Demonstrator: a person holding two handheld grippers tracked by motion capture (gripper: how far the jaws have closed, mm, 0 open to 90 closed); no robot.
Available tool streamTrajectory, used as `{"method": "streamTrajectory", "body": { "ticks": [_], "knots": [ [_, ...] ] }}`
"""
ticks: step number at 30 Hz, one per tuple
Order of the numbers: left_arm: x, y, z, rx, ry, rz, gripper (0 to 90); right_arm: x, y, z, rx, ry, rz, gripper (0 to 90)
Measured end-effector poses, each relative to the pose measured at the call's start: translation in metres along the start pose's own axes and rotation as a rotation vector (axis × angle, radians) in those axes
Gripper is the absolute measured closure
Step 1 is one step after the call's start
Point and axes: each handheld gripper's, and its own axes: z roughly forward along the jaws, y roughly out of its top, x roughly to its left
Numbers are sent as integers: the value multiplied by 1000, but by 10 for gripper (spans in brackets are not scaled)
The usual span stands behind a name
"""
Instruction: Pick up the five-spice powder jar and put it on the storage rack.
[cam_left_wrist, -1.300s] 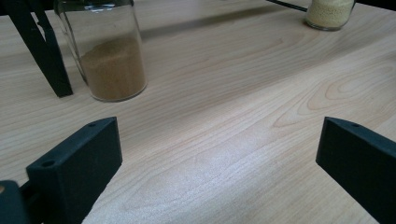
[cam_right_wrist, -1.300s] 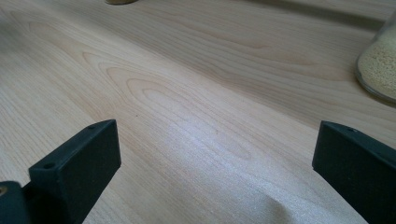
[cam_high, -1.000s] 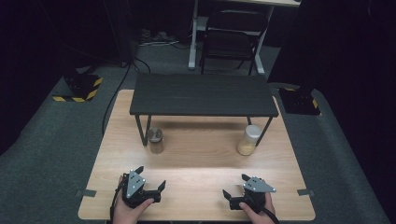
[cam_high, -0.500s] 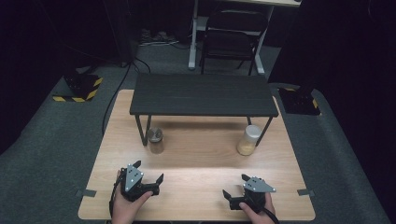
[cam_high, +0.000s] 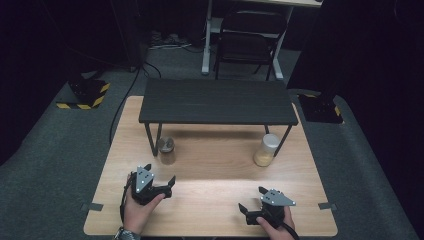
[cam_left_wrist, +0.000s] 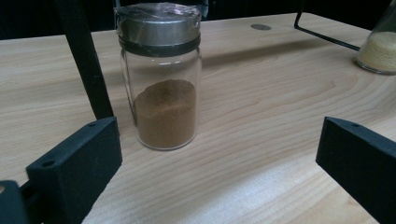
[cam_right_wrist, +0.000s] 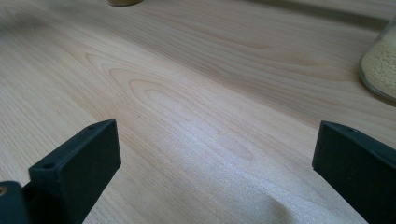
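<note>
In the high view the left tool (cam_high: 167, 186) sits at lower left of the frame with its jaws spread and turned toward the spice jar (cam_high: 166, 150), which stands upright on the tabletop (cam_high: 215, 200) beside the front left leg of the black shelf (cam_high: 216, 101); the right tool (cam_high: 250, 214), also spread, rests low at lower right, well apart from the pale jar (cam_high: 266, 150), so it looks idle. In the left gripper view the spice jar (cam_left_wrist: 160, 74), holding brown powder under a metal lid, stands centre-left between the parted jaws but beyond them, untouched, so the aim seems set for a grasp; in the right gripper view the jaws stand wide over bare wood, the pale jar (cam_right_wrist: 380, 65) at the right edge.
</note>
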Motion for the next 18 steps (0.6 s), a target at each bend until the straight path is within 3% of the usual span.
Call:
{"method": "streamTrajectory", "body": {
  "ticks": [9,18],
  "knots": [
    [3,5,15,0,7,-16,6,-1,0,0,-2,3,3,5],
    [3,12,27,-4,13,-2,6,-1,0,0,-2,4,2,4]
  ]
}}
